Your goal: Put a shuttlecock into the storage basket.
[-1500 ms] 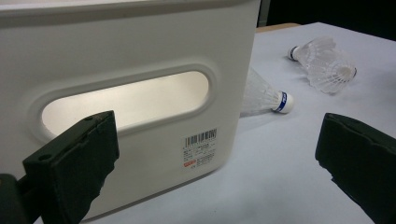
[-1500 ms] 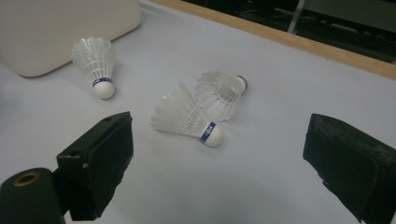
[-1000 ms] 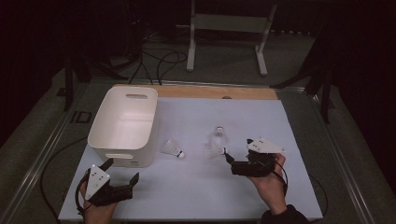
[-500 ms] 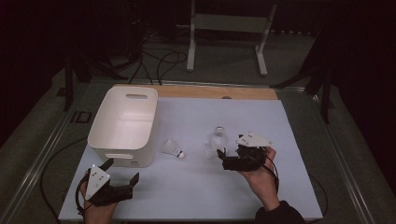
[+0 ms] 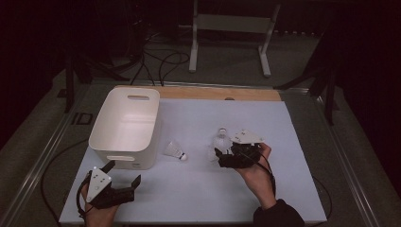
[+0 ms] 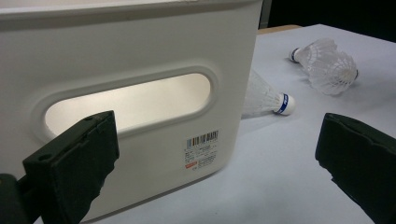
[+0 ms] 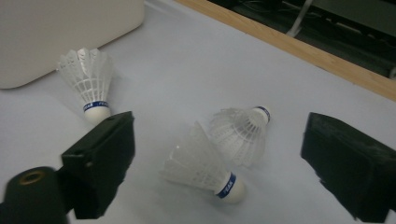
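Observation:
Three white shuttlecocks lie on the pale table sheet. One shuttlecock [image 5: 175, 151] [image 6: 266, 95] [image 7: 88, 74] rests beside the white bin [image 5: 125, 125] [image 6: 140, 70]. A pair lies further right: a near shuttlecock [image 7: 201, 165] [image 5: 213, 153] and a far shuttlecock [image 7: 240, 133] [image 5: 220, 139], touching each other. My right gripper [image 5: 220, 159] [image 7: 224, 163] is open, its jaws straddling the near shuttlecock without closing on it. My left gripper [image 5: 123, 174] [image 6: 215, 163] is open and holds nothing, low at the front left, facing the bin's handle slot.
A wooden strip [image 5: 217, 93] runs along the table's far edge. Behind it on the dark floor stand a white frame [image 5: 231, 28] and loose cables [image 5: 161, 61]. The bin's inside looks bare.
My right gripper has moved left and a little forward, up to the pair of shuttlecocks. The left gripper and the shuttlecocks have stayed put.

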Tool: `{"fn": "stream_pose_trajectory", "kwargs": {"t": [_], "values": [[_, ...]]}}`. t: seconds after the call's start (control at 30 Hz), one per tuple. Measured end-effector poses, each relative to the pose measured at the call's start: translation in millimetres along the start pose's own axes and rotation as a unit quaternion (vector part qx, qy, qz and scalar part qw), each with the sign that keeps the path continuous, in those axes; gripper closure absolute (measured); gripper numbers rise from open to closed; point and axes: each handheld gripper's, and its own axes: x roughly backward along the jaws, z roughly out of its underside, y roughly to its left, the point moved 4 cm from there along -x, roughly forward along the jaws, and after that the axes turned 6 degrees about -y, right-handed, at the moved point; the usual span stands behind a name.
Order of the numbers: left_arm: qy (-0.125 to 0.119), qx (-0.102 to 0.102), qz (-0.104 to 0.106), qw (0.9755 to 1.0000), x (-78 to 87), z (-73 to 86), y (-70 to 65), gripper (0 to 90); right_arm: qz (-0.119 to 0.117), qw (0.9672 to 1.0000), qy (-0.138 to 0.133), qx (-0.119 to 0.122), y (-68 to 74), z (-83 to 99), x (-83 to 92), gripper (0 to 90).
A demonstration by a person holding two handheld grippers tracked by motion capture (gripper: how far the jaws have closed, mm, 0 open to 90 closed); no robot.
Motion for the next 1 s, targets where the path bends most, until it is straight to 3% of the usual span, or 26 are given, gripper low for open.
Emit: {"fn": "stream_pose_trajectory", "kwargs": {"t": [1.0], "values": [[-0.002, -0.001, 0.001, 1.0000, 0.1, -0.4, -0.2, 0.2, 0.004, 0.9992, 0.035, 0.017, 14.5, 3.5, -45.4, 11.1]]}}
